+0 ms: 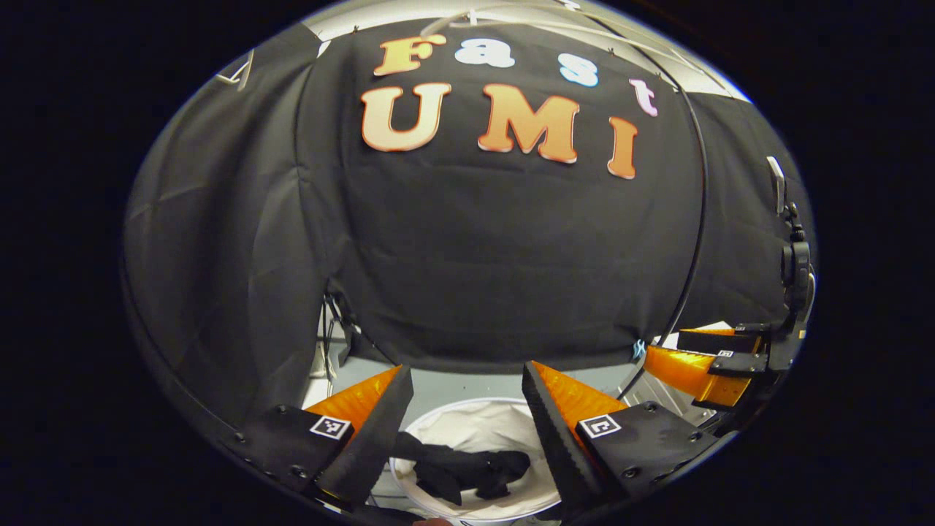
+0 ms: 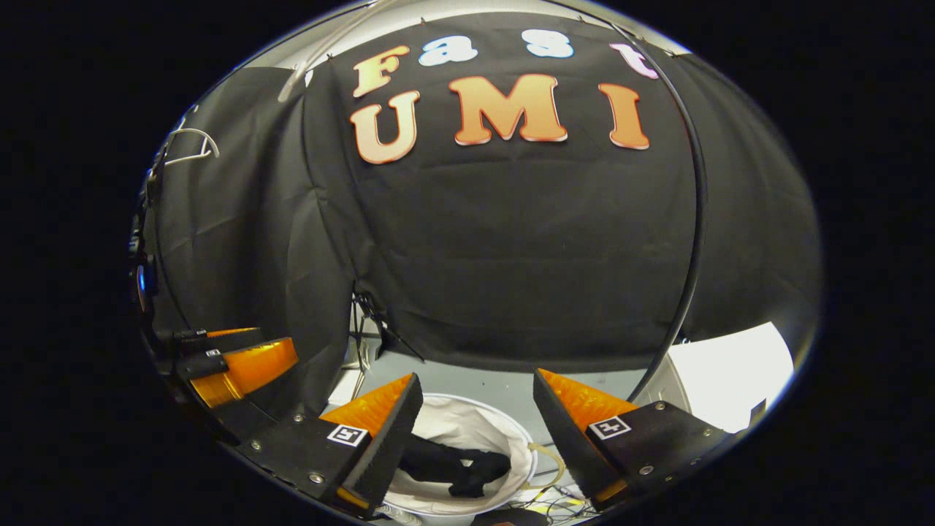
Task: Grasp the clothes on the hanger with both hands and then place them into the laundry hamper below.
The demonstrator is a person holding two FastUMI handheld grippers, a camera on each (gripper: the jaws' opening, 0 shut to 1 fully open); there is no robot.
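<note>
A dark garment (image 1: 467,471) lies crumpled inside the white round laundry hamper (image 1: 438,420) on the floor below; the right gripper view shows the same garment (image 2: 453,464) in the hamper (image 2: 467,416). My left gripper (image 1: 467,409) hangs open above the hamper with nothing between its fingers. My right gripper (image 2: 476,416) is open too, also above the hamper and holding nothing. The right gripper (image 1: 719,361) appears at the far right of the left gripper view, and the left gripper (image 2: 234,361) at the far left of the right gripper view. A bare white hanger (image 2: 191,145) hangs at the upper left.
A black cable (image 1: 697,219) curves down the booth wall. A tripod's legs (image 2: 369,329) stand at the cloth's lower edge. Grey floor (image 2: 482,380) surrounds the hamper, and loose cables (image 2: 544,497) lie beside it. A white surface (image 2: 730,372) sits at the right.
</note>
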